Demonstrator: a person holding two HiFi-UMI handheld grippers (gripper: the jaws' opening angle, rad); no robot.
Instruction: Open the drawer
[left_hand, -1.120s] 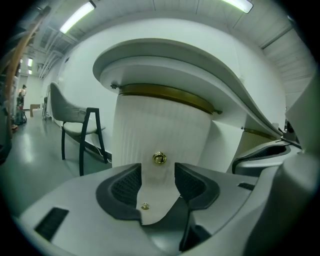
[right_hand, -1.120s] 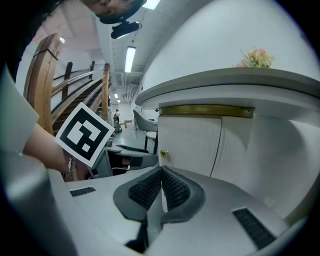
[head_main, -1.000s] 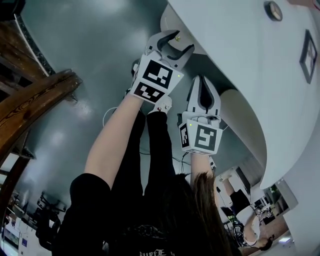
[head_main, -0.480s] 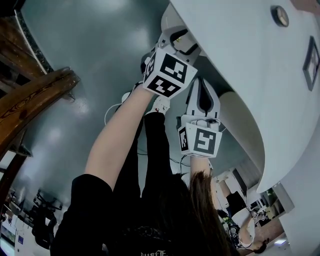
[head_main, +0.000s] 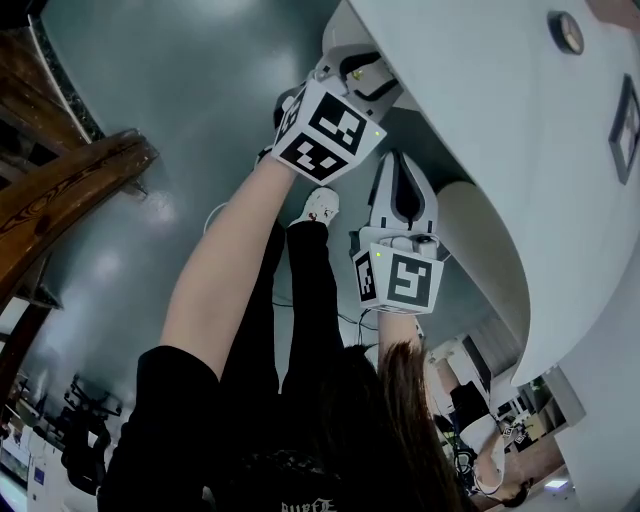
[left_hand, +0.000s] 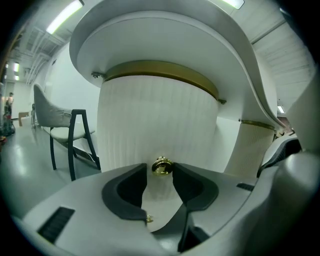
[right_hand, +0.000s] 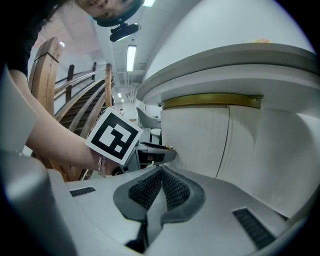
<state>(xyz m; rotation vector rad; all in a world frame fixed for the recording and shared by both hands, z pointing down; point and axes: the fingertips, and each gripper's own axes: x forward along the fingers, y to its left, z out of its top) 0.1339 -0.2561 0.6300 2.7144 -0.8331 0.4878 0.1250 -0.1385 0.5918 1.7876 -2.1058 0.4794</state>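
Observation:
The drawer front (left_hand: 155, 120) is a curved, ribbed white panel under a brass band, part of a white rounded desk (head_main: 480, 120). A small brass knob (left_hand: 162, 166) sticks out of it. My left gripper (left_hand: 160, 169) has that knob between its fingertips; the jaws are closing and a thin gap still shows on each side. In the head view the left gripper (head_main: 362, 75) reaches under the desk's overhang. My right gripper (head_main: 403, 175) hangs just to its right, shut with nothing in it (right_hand: 161, 172), pointing at the same ribbed front.
A second small brass knob (left_hand: 148, 218) shows lower down. A dark-legged chair (left_hand: 65, 130) stands left of the desk. A wooden stair rail (head_main: 60, 200) runs along the left over the grey floor (head_main: 180, 90). A round object (head_main: 566, 32) and a frame (head_main: 625, 115) lie on the desk top.
My left gripper has moved forward and slightly right, in under the desk's overhang, and its jaws have narrowed. The right gripper has stayed where it was.

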